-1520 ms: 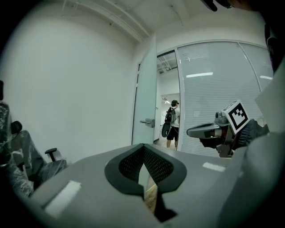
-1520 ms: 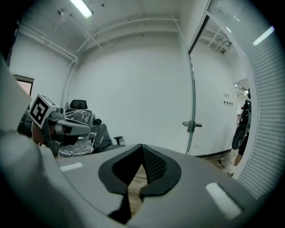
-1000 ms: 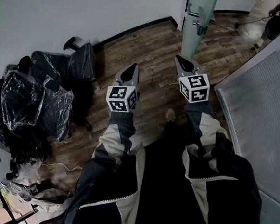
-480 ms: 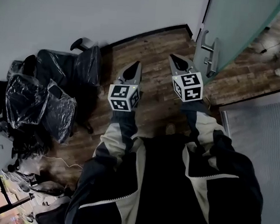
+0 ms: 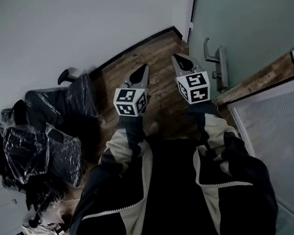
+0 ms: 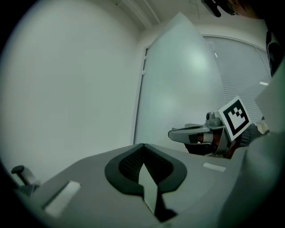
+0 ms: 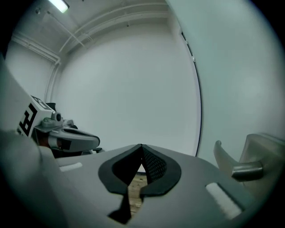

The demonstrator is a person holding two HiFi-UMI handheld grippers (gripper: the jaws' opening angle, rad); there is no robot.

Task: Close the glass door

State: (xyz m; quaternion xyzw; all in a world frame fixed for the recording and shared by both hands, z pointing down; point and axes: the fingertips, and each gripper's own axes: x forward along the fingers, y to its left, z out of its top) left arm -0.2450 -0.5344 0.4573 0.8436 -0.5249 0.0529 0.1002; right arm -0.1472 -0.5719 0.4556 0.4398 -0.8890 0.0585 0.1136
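Wood-plank flooring [image 5: 162, 55] covers the room and meets a plain white wall [image 5: 68, 22] along a dark baseboard [image 5: 137, 43]. Office chairs wrapped in plastic film [image 5: 61, 113] are grouped on the floor at the left of the head view. A ribbed translucent panel [image 5: 272, 134] fills the right side.

The glass door [image 5: 245, 26] occupies the upper right of the head view. It is frosted and stands upright, with its long axis vertical and its broad face turned toward the person. Its left edge lies along a dark frame strip [image 5: 193, 14] at the end of the wall. Whether the door is fully latched cannot be determined. A metal lever handle [image 5: 211, 52] is mounted on a plate low on the door face. The lever runs along the face, and its free, curved end points toward the frame strip.

The left gripper [image 5: 146, 67] is held over the floor, pointing toward the wall and door edge. Its jaws are together at the tips, with nothing between them.

The right gripper [image 5: 175, 56] is just to the left of the handle, pointing toward the corner where wall and door meet. Its jaws are also together and empty. In the right gripper view the handle appears to the right of the jaws, clear of them.
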